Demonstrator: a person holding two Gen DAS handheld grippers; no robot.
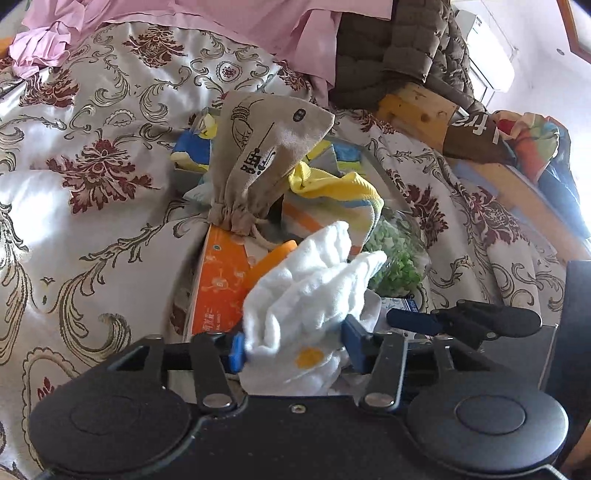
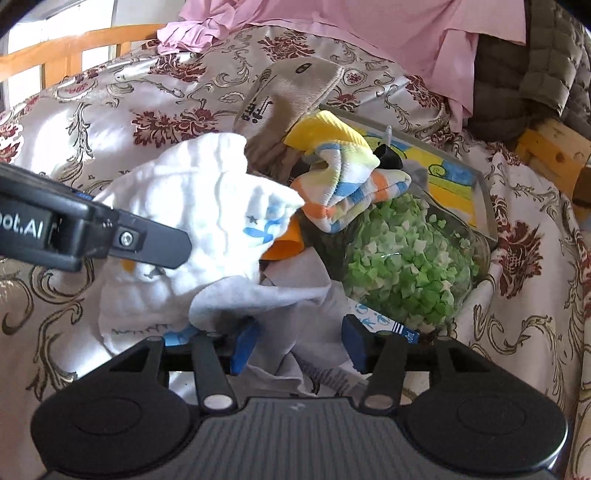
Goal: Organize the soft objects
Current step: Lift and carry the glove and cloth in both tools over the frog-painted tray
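Observation:
A white cloth [image 1: 310, 288] with small blue and orange prints is bunched up between the blue pads of my left gripper [image 1: 295, 349], which press it from both sides. In the right wrist view the same white cloth [image 2: 192, 192] bulges under a black left finger [image 2: 155, 240]. My right gripper [image 2: 300, 347] stands open, and a grey-white fold of cloth [image 2: 266, 295] lies loose between its pads. Behind are a beige drawstring bag [image 1: 266, 155] and a yellow, orange and blue striped cloth [image 2: 343, 184]. All lie in a grey tray [image 2: 484, 206].
A glass jar of green paper stars [image 2: 402, 258] lies on its side in the tray, beside an orange box [image 1: 221, 280]. The tray rests on a floral quilt [image 1: 92, 166]. Pink fabric [image 1: 229, 18], a dark quilted jacket [image 1: 399, 48] and a wooden bed frame [image 1: 417, 107] lie behind.

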